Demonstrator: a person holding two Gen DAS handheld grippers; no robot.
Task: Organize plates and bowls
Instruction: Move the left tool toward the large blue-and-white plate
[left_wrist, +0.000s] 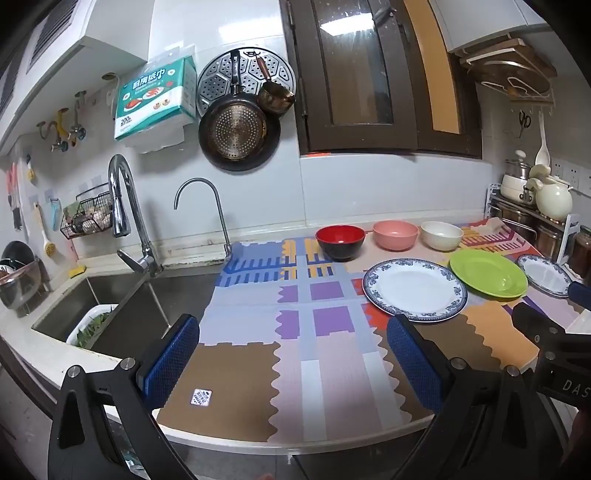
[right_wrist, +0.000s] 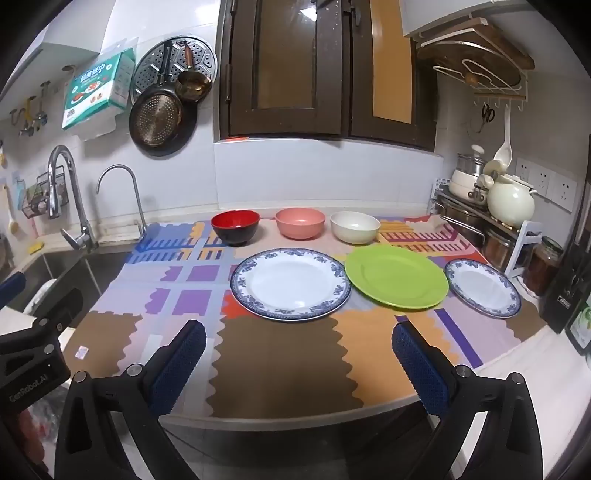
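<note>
Blue-padded and spread wide, the left claw (left_wrist: 291, 343) and the right claw (right_wrist: 299, 354) hung empty over the near edge of the bench (right_wrist: 498, 373), above a patchwork mat (right_wrist: 280, 362). Beyond them lay a large blue-rimmed plate (right_wrist: 290, 282), a green plate (right_wrist: 397, 276) just beside it, and a small blue-rimmed plate (right_wrist: 482, 287) to the right. Behind stood a red bowl (right_wrist: 235, 227), a pink bowl (right_wrist: 300, 222) and a cream bowl (right_wrist: 355, 227), set apart in a row near the wall

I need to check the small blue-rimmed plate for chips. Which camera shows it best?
The right wrist view: the small plate lies whole and unobstructed. In the left wrist view it sits at the distorted edge, partly cut off by the right gripper.
</note>
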